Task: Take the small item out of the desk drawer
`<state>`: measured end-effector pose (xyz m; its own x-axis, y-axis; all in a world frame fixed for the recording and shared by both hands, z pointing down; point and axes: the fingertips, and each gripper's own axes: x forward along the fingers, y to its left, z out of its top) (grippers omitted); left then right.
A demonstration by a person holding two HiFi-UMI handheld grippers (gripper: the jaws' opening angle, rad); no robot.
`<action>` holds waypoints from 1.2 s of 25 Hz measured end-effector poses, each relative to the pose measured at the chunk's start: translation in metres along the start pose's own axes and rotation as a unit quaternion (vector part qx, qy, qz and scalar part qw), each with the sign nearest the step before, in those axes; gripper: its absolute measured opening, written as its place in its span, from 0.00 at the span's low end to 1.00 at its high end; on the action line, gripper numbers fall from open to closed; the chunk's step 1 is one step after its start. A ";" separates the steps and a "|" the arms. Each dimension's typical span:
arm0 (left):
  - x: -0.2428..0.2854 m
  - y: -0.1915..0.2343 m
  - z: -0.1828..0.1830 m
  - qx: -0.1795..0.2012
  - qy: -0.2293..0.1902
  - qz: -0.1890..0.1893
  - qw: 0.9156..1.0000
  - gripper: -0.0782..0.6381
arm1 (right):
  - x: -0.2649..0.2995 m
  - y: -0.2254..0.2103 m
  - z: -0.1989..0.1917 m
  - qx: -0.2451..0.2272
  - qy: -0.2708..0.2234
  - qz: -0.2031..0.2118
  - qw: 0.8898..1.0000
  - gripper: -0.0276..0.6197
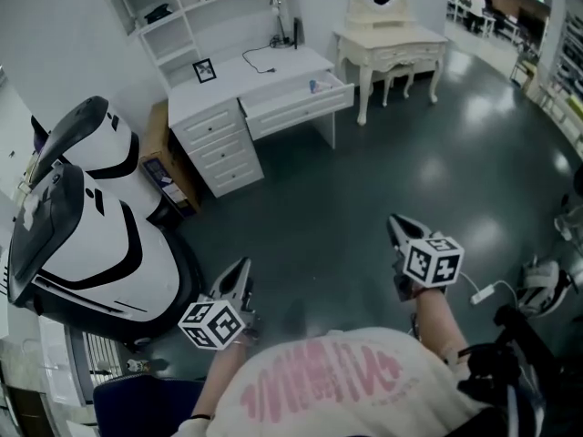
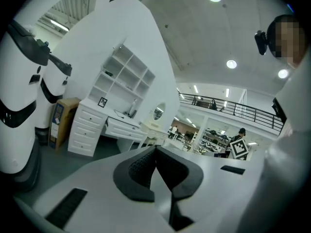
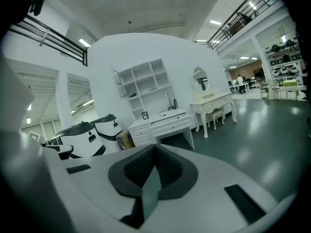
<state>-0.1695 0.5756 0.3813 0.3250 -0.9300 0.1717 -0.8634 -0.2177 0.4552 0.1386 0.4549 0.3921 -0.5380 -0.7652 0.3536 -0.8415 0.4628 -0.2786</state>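
A white desk [image 1: 228, 107] stands far across the dark floor, with its wide middle drawer [image 1: 301, 103] pulled open. A small bluish item [image 1: 314, 86] lies in that drawer near its right end. My left gripper [image 1: 244, 267] hangs low at the near left, far from the desk, jaws shut with nothing in them. My right gripper [image 1: 394, 223] is at the near right, also shut and empty. In the left gripper view the left gripper [image 2: 156, 148] points toward the desk [image 2: 104, 125]. The right gripper [image 3: 154, 146] faces the desk [image 3: 160, 123] from afar.
Large white-and-black pod machines [image 1: 91, 235] fill the left side. A brown cabinet [image 1: 168, 167] stands beside the desk's small drawers. Shelves [image 1: 200, 7] rise behind the desk, and a picture frame [image 1: 204, 69] stands on it. A white dressing table [image 1: 392, 44] with mirror is to its right.
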 end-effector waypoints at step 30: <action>0.354 0.173 0.197 -0.007 0.033 -0.114 0.993 0.15 | 0.346 -0.027 0.169 0.000 -0.010 -0.013 1.000 0.07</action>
<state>-0.2799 0.1507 0.3482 0.5372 -0.8350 0.1196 -0.7587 -0.4164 0.5010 -0.0164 0.1024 0.3708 -0.5144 -0.7859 0.3431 -0.8555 0.4425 -0.2691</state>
